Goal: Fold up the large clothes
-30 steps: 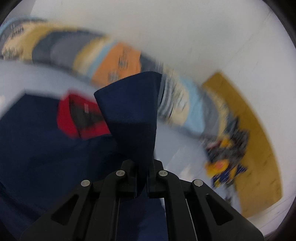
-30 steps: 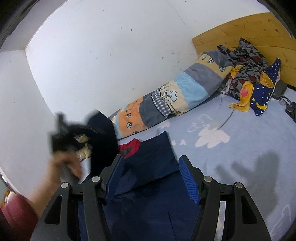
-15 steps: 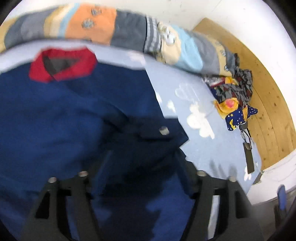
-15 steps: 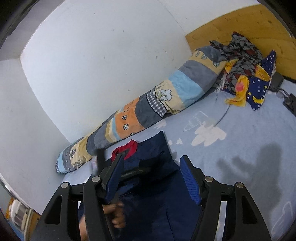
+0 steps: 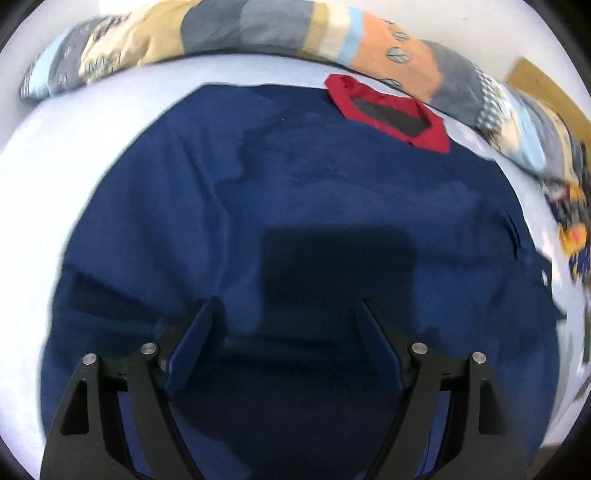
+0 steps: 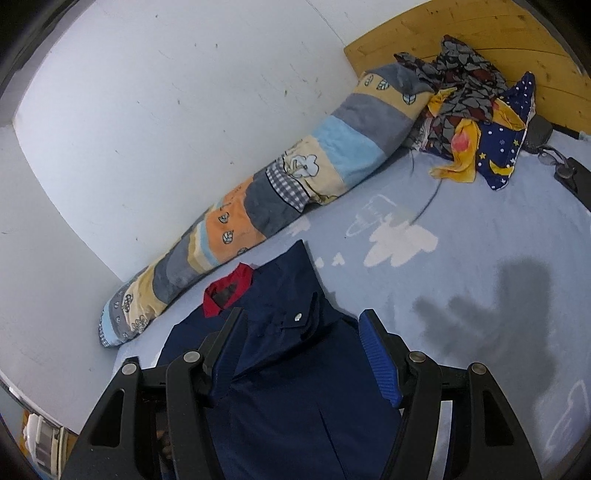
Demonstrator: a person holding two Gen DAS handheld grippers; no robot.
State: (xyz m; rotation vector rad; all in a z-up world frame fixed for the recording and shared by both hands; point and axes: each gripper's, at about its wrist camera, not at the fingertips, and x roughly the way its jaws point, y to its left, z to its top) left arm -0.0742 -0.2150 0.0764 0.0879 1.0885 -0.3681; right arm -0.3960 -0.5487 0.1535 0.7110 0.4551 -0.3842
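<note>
A large navy shirt with a red collar lies spread on the light blue bed sheet. My left gripper hovers over its middle, pointing steeply down; its jaws are opening and nothing is between them. In the right wrist view the shirt shows a sleeve folded across it, its cuff with a silver snap lying near the red collar. My right gripper stands open just above that cuff, with no cloth between its blue pads.
A long patchwork bolster runs along the white wall behind the shirt. A heap of patterned clothes lies against the wooden headboard. Dark small items sit at the right edge. Bare sheet stretches right of the shirt.
The left gripper let go of the navy sleeve it held up, opened wide and swung down over the shirt's middle. The sleeve now lies folded on the shirt. The right gripper barely shifted.
</note>
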